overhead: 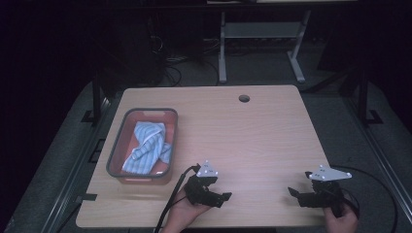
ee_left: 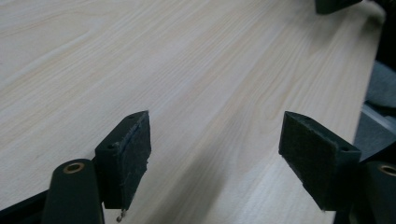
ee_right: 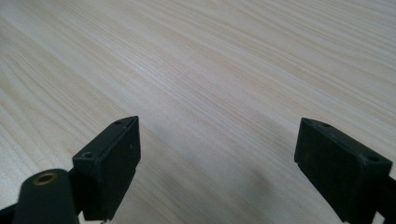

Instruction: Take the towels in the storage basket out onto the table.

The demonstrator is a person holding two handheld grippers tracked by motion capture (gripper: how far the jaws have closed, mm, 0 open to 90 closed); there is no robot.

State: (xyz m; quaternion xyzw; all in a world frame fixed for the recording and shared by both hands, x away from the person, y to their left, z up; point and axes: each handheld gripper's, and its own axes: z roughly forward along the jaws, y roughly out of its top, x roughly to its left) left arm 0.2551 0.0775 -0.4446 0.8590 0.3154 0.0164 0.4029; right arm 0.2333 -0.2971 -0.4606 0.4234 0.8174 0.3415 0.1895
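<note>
The striped cloth [overhead: 145,148] lies crumpled in the red bin [overhead: 116,145], which sits on the worktop [overhead: 252,141] up and to the left of my left claw [overhead: 224,197]. It is the nearest loose thing to that claw, so I take it as the thing my work is about. The cloth is all inside the bin's walls, bunched up in a soft heap. I think it sits there because the bin keeps it in one place.

My left claw rests low near my edge of the worktop, near the bin but not touching it. It points across the worktop toward my right claw [overhead: 291,191], not at the cloth. In the left gripper view its two pads [ee_left: 130,158] stand wide apart, with bare wood between them. It holds nothing.

My right claw is well apart from the left one, at the right side of the worktop, far from the bin. It points back toward the left claw. In the right gripper view its jaws stand wide too, with bare wood between them, and it holds nothing.

I think both claws are parked like this, wide and ready, so either one can go for the cloth.
</note>
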